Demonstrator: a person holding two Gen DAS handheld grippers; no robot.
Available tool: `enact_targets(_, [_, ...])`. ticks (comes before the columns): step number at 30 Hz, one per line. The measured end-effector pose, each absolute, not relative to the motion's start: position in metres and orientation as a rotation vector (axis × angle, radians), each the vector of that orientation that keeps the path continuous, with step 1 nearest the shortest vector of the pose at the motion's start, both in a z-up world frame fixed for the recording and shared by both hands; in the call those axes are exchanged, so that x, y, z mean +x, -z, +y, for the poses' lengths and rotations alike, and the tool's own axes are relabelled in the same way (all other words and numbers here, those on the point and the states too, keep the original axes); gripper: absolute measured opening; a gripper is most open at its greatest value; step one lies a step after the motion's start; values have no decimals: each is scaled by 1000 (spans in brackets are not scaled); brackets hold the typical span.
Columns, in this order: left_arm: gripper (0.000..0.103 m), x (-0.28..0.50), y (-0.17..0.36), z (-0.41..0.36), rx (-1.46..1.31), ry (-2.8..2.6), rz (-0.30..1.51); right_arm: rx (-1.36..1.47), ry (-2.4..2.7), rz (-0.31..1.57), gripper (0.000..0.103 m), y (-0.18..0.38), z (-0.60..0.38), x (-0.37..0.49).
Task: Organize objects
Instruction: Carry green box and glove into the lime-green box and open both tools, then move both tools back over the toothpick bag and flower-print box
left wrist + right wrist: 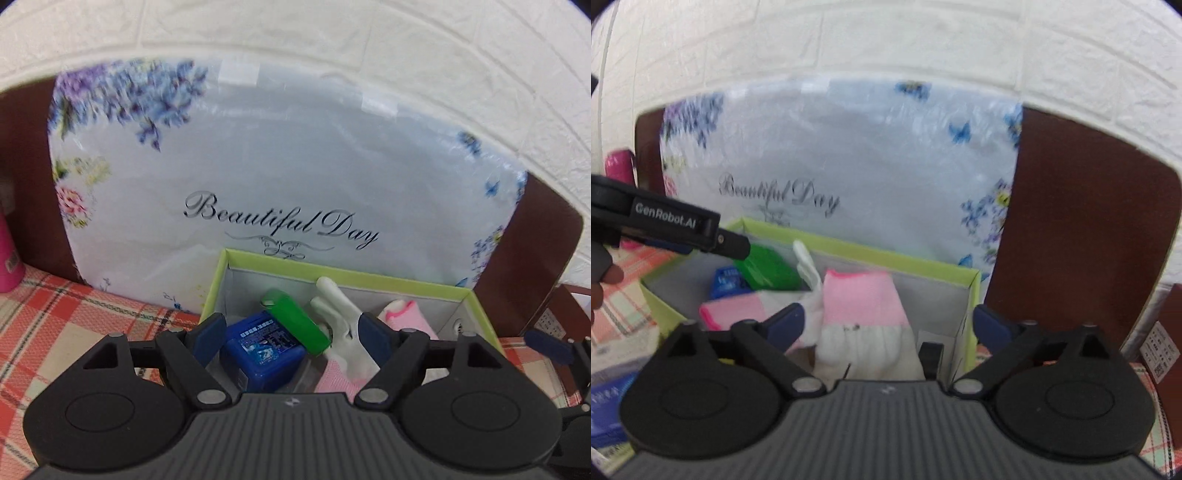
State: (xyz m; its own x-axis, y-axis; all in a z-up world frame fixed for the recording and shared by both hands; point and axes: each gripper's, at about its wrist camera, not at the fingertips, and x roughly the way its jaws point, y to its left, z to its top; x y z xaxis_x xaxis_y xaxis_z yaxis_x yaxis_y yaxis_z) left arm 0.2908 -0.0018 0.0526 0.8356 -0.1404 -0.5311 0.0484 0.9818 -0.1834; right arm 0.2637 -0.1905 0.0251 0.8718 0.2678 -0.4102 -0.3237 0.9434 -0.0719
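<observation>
Both the left gripper (293, 338) and the right gripper (888, 328) are held with fingers spread wide and nothing gripped, above the green-rimmed box (369, 277). Inside the box, a blue container (264, 354), a green case (299, 323), a white glove (343, 314) and pink-and-white socks (866, 314) are seen. The box is set on the plaid-covered tabletop (66, 317), against a floral panel (277, 166) lettered "Beautiful Day".
</observation>
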Motion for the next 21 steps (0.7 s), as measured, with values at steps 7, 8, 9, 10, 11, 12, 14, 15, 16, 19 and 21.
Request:
enact_targets(7, [86, 225, -86, -5, -149, 68, 566, -85, -318, 308, 103, -69, -204, 194])
enact_targets(8, [86, 215, -87, -6, -144, 65, 565, -75, -318, 304, 103, -72, -206, 185])
enact_targets(9, [86, 204, -88, -7, -131, 65, 561, -65, -319, 300, 103, -75, -209, 175])
enact_targets(10, [86, 194, -88, -9, -119, 66, 556, -56, -318, 299, 103, -77, -211, 165])
enact_targets(11, [86, 184, -87, -10, -105, 64, 553, -49, -318, 296, 103, -79, -212, 157])
enact_targets(12, [86, 175, -86, -12, -94, 61, 555, -40, -320, 292, 103, -81, -214, 148])
enact_targets(14, [86, 158, -80, -14, -86, 60, 566, -28, -322, 290, 103, -82, -216, 131])
enact_targets(15, [86, 151, -77, -14, -91, 61, 573, -24, -318, 291, 103, -81, -217, 121])
enact_targets(16, [86, 144, -75, -14, -97, 63, 582, -20, -314, 292, 103, -80, -218, 115])
enact_targets(19, [86, 126, -65, -16, -108, 74, 607, -1, -314, 304, 103, -76, -221, 95])
enact_targets(21, [86, 116, -61, -18, -99, 68, 614, 16, -316, 317, 103, -72, -223, 83])
